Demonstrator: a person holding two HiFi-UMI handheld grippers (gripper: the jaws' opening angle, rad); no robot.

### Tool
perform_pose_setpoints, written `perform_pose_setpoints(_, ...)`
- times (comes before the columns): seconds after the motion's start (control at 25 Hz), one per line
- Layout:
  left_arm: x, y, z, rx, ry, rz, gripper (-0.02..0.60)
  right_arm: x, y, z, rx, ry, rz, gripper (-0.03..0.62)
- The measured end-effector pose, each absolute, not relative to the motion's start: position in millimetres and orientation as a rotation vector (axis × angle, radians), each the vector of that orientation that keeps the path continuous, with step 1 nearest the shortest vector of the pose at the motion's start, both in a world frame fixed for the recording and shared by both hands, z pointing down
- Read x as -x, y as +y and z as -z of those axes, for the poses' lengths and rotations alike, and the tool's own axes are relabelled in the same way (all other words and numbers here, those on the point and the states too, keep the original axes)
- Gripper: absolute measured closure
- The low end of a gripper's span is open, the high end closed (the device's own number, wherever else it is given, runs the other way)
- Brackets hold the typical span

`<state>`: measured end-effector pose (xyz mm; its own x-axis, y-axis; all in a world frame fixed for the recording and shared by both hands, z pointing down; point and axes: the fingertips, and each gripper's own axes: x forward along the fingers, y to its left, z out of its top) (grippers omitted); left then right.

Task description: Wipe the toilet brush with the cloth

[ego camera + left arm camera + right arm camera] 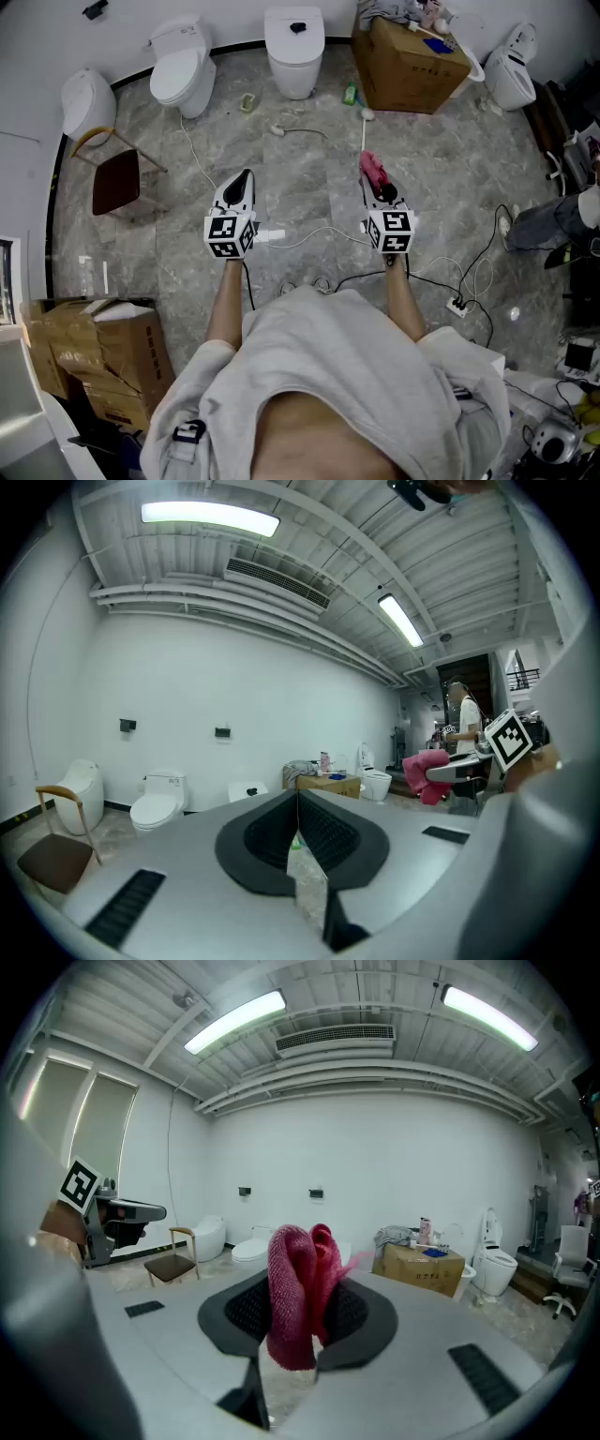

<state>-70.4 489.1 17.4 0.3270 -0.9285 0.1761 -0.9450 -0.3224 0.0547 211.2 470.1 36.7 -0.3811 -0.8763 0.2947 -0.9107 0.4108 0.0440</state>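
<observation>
My right gripper point(379, 185) is shut on a pink knitted cloth point(371, 167); in the right gripper view the cloth point(296, 1290) stands bunched up between the jaws and hangs over their front. My left gripper point(244, 178) is shut with nothing in it, and its ribbed pads point(319, 832) meet. Both are held level side by side above the floor, about a forearm's length apart. A thin white stick with a rounded head point(366, 122), possibly the toilet brush, lies on the floor ahead of the right gripper, near the box.
Toilets stand along the far wall point(184, 66) point(294, 45) point(86, 98) point(512, 73). A cardboard box point(405, 58) with clutter on top sits at the back right, a brown chair point(117, 178) at the left, more boxes point(94, 342) at the near left. Cables point(309, 239) and a power strip point(457, 305) cross the floor.
</observation>
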Motion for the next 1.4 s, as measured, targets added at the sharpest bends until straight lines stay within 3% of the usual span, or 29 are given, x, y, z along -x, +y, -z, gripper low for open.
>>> perform_pose_setpoints(1.4,-6,446,-44,-2.374,-1.716,-0.245,0.56,-259,423,-68,-1.438,-2.491,-0.323,0.477)
